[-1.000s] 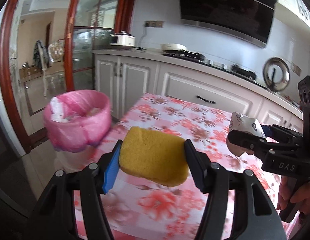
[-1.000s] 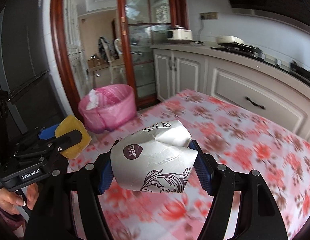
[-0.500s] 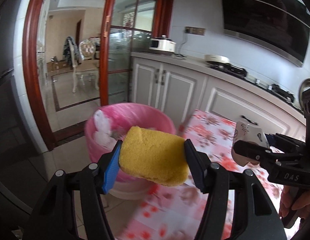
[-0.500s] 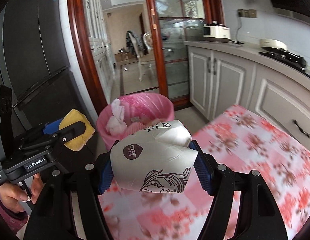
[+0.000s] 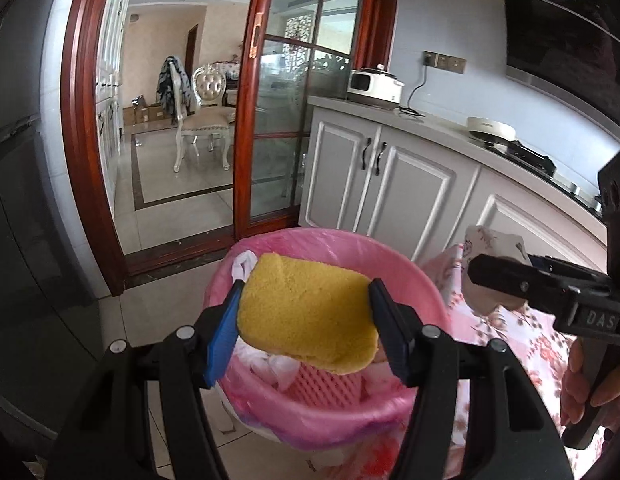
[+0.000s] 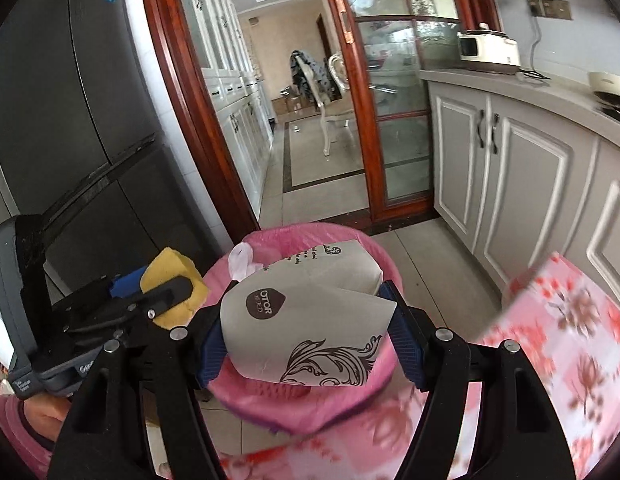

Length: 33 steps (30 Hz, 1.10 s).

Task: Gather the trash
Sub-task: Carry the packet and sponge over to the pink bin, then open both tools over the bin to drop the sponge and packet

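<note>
both grippers have swung off the floral table point(image 6: 557, 320) to the pink-lined bin point(image 5: 389, 256), the left gripper point(image 5: 306, 316) clamping the yellow sponge point(image 5: 306, 312) and the right gripper point(image 6: 306, 328) pinching the crumpled paper cup point(image 6: 310, 320), seemingly above its rim, so dropping comes next.

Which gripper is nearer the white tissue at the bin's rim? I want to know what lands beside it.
Left. The left gripper, holding the yellow sponge, is right beside the tissue. The right gripper, holding the crumpled paper cup, is on the sponge's far side from it.
</note>
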Available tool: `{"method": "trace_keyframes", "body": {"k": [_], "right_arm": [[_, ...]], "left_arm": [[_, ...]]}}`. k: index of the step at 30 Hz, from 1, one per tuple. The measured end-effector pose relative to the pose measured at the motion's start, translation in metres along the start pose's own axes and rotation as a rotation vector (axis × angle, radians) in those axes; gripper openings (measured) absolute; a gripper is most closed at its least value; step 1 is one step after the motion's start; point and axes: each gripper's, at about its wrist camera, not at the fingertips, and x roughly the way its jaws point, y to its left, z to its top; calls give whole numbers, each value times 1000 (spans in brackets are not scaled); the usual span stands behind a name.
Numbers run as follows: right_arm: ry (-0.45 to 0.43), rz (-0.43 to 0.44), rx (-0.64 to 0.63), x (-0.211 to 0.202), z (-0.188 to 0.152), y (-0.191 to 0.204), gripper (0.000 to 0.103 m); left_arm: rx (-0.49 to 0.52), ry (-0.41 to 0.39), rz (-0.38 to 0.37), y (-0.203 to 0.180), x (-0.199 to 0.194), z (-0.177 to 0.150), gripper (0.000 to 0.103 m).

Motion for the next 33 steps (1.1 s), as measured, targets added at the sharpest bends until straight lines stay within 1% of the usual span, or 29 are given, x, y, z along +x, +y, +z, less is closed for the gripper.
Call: {"method": "trace_keyframes", "body": {"k": [3, 6, 7, 8, 11, 13, 19, 22, 26, 28, 30, 33], "right_arm": [[10, 6, -15, 21, 9, -5, 68], [29, 33, -24, 49, 19, -11, 69], [35, 41, -25, 56, 21, -12, 72], [37, 44, -25, 60, 22, -12, 80], [32, 46, -17, 72, 27, -18, 81], [19, 53, -1, 70, 28, -23, 81], [-22, 18, 16, 34, 17, -31, 81], [-12, -23, 2, 11, 3, -29, 81], [-15, -90, -20, -28, -17, -19, 81], [-30, -116, -12, -50, -26, -14, 81], [-49, -141, 5, -74, -35, -10, 85], [-89, -160, 14, -109, -51, 3, 85]], "left_arm": [[-5, 4, 16, 4, 13, 0, 62], [-15, 16, 24, 10, 25, -4, 63], [-21, 19, 25, 13, 29, -5, 63], [-27, 20, 24, 15, 33, -6, 64], [-25, 22, 37, 19, 41, -9, 71], [-37, 28, 45, 23, 44, -11, 74], [-56, -1, 42, 21, 44, -8, 80], [-72, -17, 41, 17, 35, -8, 87], [-72, -47, 46, 6, 11, -9, 98], [-57, -63, 51, -1, -5, -9, 98], [-41, -73, 57, -9, -22, -8, 98], [-18, -69, 77, -20, -48, -11, 98]]}}
